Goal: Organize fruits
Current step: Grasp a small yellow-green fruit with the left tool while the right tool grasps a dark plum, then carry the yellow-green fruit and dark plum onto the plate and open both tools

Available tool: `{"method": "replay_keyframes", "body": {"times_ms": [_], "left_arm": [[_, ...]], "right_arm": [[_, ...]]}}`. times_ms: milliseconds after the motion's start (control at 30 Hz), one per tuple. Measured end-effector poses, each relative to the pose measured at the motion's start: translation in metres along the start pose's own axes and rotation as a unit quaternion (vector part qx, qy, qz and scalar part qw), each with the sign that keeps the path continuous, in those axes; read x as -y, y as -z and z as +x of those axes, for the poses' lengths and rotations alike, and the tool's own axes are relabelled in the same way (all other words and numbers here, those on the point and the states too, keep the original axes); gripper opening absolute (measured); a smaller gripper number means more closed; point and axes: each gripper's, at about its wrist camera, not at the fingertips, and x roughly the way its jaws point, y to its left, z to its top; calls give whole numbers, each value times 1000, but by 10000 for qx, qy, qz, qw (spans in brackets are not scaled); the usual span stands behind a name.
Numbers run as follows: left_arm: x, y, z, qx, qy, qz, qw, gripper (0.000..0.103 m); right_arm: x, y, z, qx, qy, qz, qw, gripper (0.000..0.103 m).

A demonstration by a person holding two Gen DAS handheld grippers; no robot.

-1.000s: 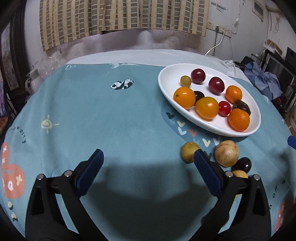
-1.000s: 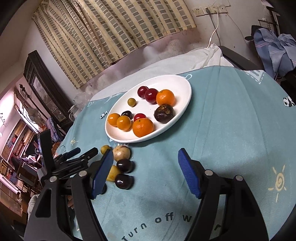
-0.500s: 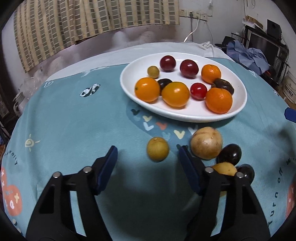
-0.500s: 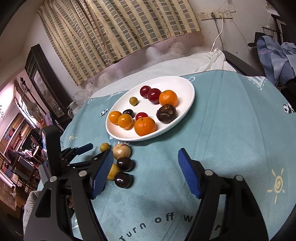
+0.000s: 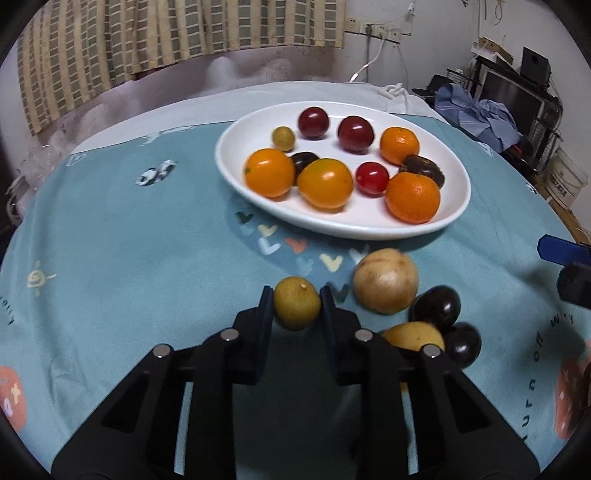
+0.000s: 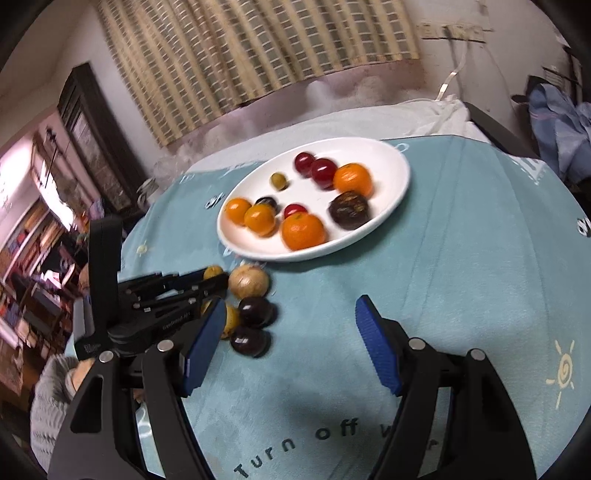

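Round table under a teal printed tablecloth (image 5: 110, 240) — hearts, sun, panda motifs, "Turn off" lettering near the right tool's side. White cloth (image 5: 229, 103) covers the table's far edge. Ahead: beige checked curtain (image 5: 177, 33) across the far wall, dim light. Wall sockets (image 5: 373, 27) ahead-right on white wall (image 5: 443, 40), a white cable (image 5: 373, 59) dropping to the table. Far right: blue clothes pile (image 5: 480, 114) on dark furniture, black monitor (image 5: 513, 99), white bucket (image 5: 567, 181). Left of the right tool: dark wooden cabinet (image 6: 99, 140) with glass doors — beyond it a brighter room with bookshelves (image 6: 26, 229), blurred.
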Motion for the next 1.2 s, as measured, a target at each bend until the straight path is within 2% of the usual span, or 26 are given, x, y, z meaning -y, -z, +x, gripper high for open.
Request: {"method": "replay_keyframes", "body": {"times_ms": [67,167,300,367,567,600,633,733,967,1200], "left_arm": [[-9,5,-13,60,-84,-150,9998,26],[-18,13,-26,125,-142,-285,9994,26],[-19,20,-23,26,-88,-332,9994,26],[-17,21,-18,-32,-67,-314,9995,26],[-18,22,-15,-79,-18,-322,9994,26],[-18,22,-14,-79,-6,-330,9994,26],[-18,22,-14,-81,1,-333,9994,26],[-19,22,-12,-133,74,-340,9993,26],[-18,21,-14,-53,84,-368,9993,26],[-17,16,-31,231,118,-415,9988,26]], "right_arm": [[-11,7,9,-177,17,-264,9995,72],[-24,18,22,-387,24,-585,9975,65],[-41,29,34,-464,152,-1041,9934,60],[-46,31,40,-473,237,-1204,9913,50],[-46,26,54,-582,261,-1226,9904,45],[-46,26,57,-635,239,-1223,9902,43],[-46,26,58,-688,202,-1217,9900,35],[-45,26,60,-713,154,-1200,9901,31],[-44,25,44,-499,102,-1157,9920,30],[-38,17,26,-252,80,-1010,9945,30]]}}
